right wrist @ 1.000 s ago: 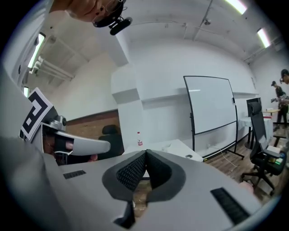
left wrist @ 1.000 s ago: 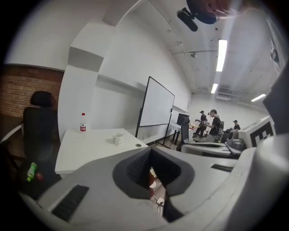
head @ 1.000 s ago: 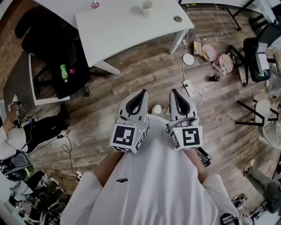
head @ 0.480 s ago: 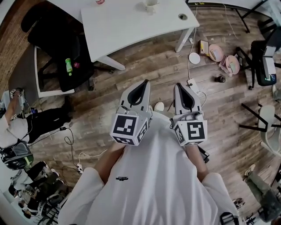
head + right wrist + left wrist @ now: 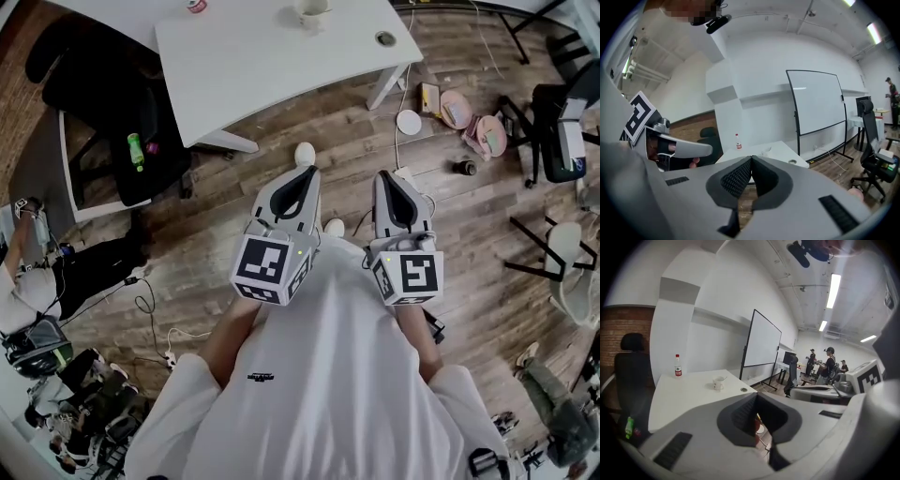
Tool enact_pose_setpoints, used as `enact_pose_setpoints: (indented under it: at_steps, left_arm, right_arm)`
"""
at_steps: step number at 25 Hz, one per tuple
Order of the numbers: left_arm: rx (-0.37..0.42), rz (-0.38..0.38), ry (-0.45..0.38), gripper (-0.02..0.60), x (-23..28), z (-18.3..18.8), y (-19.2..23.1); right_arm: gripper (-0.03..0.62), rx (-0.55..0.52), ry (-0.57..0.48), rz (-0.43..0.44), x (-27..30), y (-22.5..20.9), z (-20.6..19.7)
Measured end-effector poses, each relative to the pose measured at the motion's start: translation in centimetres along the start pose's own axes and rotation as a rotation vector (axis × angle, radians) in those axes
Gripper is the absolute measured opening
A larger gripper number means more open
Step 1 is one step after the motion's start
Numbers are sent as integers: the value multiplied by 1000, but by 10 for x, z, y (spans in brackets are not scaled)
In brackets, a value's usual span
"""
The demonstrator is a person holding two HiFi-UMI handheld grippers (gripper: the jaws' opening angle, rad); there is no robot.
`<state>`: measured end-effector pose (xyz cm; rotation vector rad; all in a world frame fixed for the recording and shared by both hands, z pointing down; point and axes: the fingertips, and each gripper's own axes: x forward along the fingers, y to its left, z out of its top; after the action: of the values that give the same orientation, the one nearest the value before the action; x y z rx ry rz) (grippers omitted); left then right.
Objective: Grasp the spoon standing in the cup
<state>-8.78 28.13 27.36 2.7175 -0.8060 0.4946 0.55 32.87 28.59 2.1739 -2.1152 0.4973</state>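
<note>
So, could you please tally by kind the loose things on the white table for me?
Bottle: 1
Cup: 1
Spoon, standing in the cup: 1
Total: 3

A white table (image 5: 281, 56) stands on a wood floor (image 5: 206, 216). Left of the table sits a black chair (image 5: 89, 80), with a brick wall (image 5: 621, 329) behind it. Beyond the table's far corner a whiteboard (image 5: 761, 341) stands by a white wall (image 5: 717, 310). Strip lights (image 5: 833, 289) glow on the ceiling, right of the table.
</note>
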Motion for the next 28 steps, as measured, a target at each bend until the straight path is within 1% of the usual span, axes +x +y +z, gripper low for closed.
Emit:
enact_pose_setpoints:
  at_steps: [2, 5, 9, 13, 17, 20, 24, 28]
  left_arm:
    - [16, -2, 9, -3, 16, 8, 15]
    - [21, -4, 4, -3, 44, 29, 44]
    - [-4, -21, 9, -3, 85, 56, 86]
    - [-43, -38, 14, -3, 123, 83, 130]
    - [-50, -57, 20, -3, 154, 103, 171]
    - [-56, -71, 33, -3, 172, 112, 196]
    - [-80, -53, 44, -3, 199, 123, 215]
    - [-81, -23, 45, -3, 224, 133, 224]
  right_arm:
    - [0, -1, 9, 3, 21, -2, 7]
    - [0, 9, 14, -1, 61, -8, 23]
    - [0, 16, 36, -42, 119, -22, 47]
    - [0, -4, 34, -66, 180, -35, 74]
    - [0, -1, 57, -107, 235, -50, 87]
    - [0, -19, 33, -122, 265, -56, 99]
    - [0, -27, 37, -110, 287, -66, 108]
    - [0, -61, 76, -56, 316, -76, 112]
